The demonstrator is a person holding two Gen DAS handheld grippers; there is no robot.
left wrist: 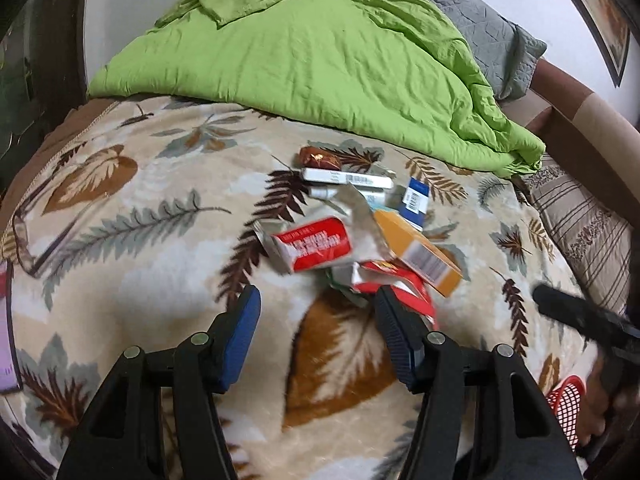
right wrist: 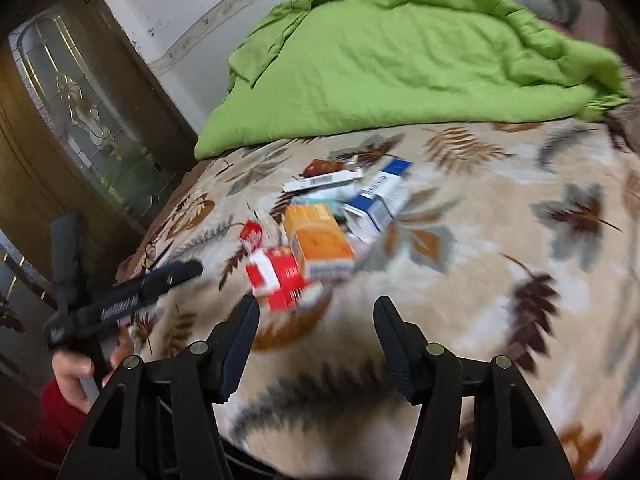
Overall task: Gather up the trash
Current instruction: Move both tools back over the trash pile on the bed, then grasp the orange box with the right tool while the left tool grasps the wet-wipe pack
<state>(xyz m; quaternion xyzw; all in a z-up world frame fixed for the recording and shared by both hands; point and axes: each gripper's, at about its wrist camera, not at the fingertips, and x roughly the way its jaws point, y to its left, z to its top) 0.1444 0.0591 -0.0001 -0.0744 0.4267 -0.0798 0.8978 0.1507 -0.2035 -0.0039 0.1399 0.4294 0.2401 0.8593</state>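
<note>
A: Bedroom, with a leaf-print blanket (left wrist: 132,280) over the bed and a green duvet (left wrist: 320,80) bunched at the far side. Where's the trash?

B: Heaped mid-bed, just beyond both claws. At the left of the heap lies a crumpled red-and-white wrapper (left wrist: 316,246); I'd judge it feather-light and floppy, so pinch a folded edge, not the flat face.

A: And next along?

B: An orange carton (left wrist: 420,250) leaning across the pile, touching the wrapper. It looks like thin card, probably empty, stiff enough to grip across its narrow sides but easy to crush. Farther off lie a long white box (left wrist: 346,178) and a brown foil wrapper (left wrist: 320,159), then a blue-and-white box (left wrist: 416,200) at the right.

A: The claws?

B: The left claw (left wrist: 318,300) is spread, nothing between its jaws, its right finger just over red scraps (left wrist: 404,292). The right claw (right wrist: 316,308) is spread too and empty, near the heap's red pack (right wrist: 280,276).

A: Slippery?

B: The foil likely is.
</note>
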